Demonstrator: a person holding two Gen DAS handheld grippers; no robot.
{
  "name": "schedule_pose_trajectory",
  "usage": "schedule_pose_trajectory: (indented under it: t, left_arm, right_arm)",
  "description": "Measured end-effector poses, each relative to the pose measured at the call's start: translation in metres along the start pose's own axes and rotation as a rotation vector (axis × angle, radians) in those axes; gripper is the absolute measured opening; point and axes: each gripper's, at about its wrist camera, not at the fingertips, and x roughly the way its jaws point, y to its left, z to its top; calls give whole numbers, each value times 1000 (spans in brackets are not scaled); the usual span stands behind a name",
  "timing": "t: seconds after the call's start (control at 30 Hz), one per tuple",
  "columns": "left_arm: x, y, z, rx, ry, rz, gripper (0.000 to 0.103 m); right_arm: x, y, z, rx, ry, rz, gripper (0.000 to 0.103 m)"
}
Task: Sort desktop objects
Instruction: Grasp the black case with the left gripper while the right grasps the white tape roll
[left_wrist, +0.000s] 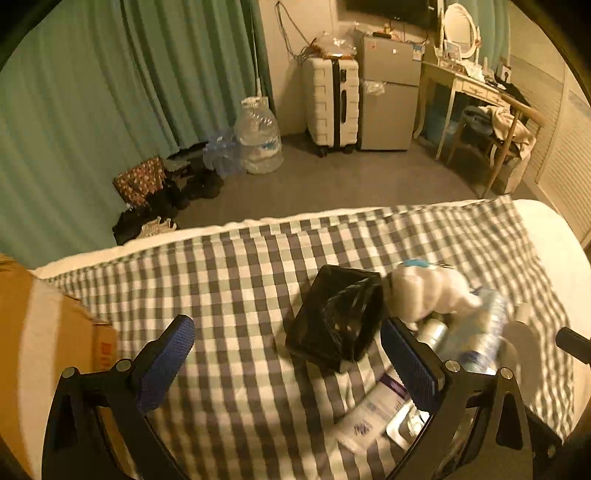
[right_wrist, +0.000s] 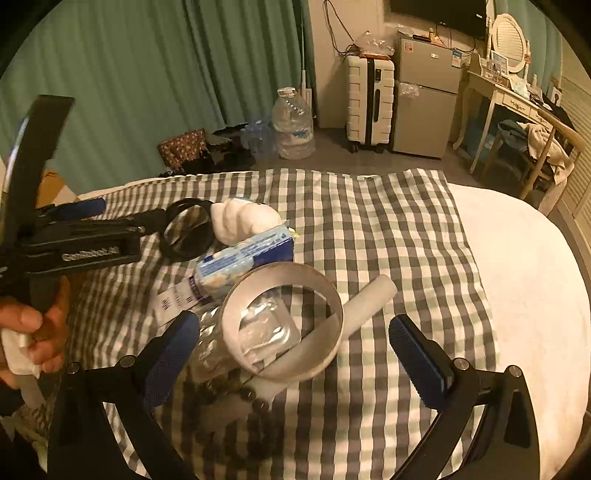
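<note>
both grippers are hovering over a checked cloth on the bed, nothing held. the left gripper is showing its blue pads spread wide w/ only cloth between them; the right gripper is likewise gaping wide, no grip on anything.

the desktop stuff is sitting in one pile near the middle of the cloth. in the right wrist view a wide tape roll is lying just ahead of the right fingers and between them, tilted so its hole is facing up toward the cam, resting on a clear plastic bag. a white tube is poking out from behind the roll, long axis running from near-left to far-right. beyond that: a blue-white tissue pack, a white plush toy and a black box lying on its side.

from the left wrist view the black box is lying ahead and a bit right of the gap, near the right-hand pad; the plush is touching its far right side and a water bottle is blurring past the pad, off to the right. a cardboard box is standing at the left edge, prob the drop spot, tho can't confirm.

judgement: the right hand is nearer the roll, lined up w/ it almost centred in the gap, so it's prob going for that. the roll looks nearly as wide as the opening, so pinching one wall may be easier than spanning it. left hand is nearer the black box but needs shifting right.
</note>
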Motion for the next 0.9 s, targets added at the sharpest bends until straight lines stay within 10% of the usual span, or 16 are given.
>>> schedule_pose_trajectory:
  t: [0.17,0.27,0.43,0.9]
  left_arm:
    - [34,-7,-2,25,51,15,81]
    - [38,-7,-6,9,73,-78,42]
    - [23,-4,-13,17,76,-70,42]
    - [-89,26,-30,-17,-24,-75,42]
  right_arm:
    - [21,3,-7,-28,36,5,103]
    - [30,2,-14,-32,50,-5,103]
    - [32,0,-18,-12,58,39,84]
    - [-27,3,-9,31,-50,-12,83]
